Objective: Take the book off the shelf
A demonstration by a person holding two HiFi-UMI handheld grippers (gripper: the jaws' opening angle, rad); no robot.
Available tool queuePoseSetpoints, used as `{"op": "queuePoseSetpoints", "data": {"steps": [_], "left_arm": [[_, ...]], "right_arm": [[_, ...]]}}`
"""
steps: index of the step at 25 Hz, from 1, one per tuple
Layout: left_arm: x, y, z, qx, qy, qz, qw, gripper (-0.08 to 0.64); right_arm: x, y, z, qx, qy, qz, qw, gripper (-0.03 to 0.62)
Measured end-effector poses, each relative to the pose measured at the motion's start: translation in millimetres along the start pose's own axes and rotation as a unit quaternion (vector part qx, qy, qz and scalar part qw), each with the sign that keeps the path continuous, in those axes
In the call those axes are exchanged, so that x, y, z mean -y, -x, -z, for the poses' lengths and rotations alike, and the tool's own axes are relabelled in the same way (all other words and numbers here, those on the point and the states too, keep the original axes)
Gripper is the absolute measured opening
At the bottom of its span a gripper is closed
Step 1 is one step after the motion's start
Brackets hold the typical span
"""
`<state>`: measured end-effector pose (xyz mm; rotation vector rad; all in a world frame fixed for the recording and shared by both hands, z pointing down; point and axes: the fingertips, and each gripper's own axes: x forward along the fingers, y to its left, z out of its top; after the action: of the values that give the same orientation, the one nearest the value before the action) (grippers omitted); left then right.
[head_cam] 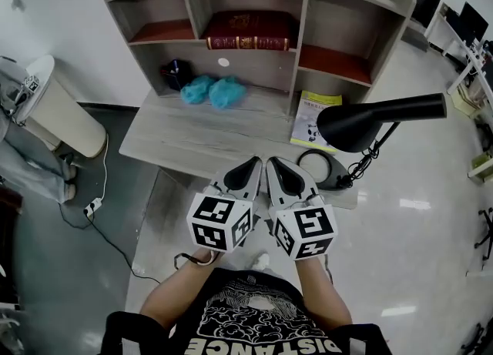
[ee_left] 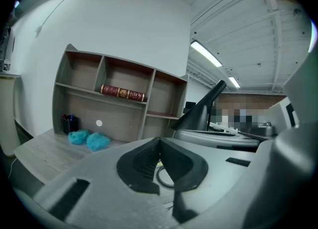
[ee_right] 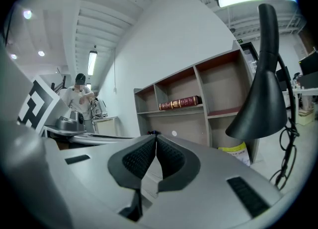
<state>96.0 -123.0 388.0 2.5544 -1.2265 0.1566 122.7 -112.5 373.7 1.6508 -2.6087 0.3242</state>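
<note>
The book [head_cam: 250,31] is lying at twelve o'clock, spine running nine-to-three, while the left gripper [head_cam: 256,161] and right gripper [head_cam: 271,161] are hovering clenched, empty, equally near.

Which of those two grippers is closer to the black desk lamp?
Right. The right gripper is just left of the black desk lamp, close beside it over the desk. The left gripper lies on the far side of the right one, so it is farther from the lamp.

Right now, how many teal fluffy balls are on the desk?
2. Left ball and right ball lie side by side on the desk, below the book. None looks hidden.
</note>
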Motion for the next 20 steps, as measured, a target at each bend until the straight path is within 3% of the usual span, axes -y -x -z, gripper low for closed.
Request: {"op": "queuePoseSetpoints", "data": {"steps": [13, 20], "left_arm": [[-30, -46, -12, 0.004, 0.044, 0.020, 0.9988, 0.009], [-70, -86, -36, 0.016, 0.102, 0.059, 0.9929, 0.009]], "right_arm": [[25, -43, -2, -0.015, 0.011, 0.013, 1.000, 0.017], [42, -95, -18, -0.015, 0.020, 0.035, 0.999, 0.017]]}}
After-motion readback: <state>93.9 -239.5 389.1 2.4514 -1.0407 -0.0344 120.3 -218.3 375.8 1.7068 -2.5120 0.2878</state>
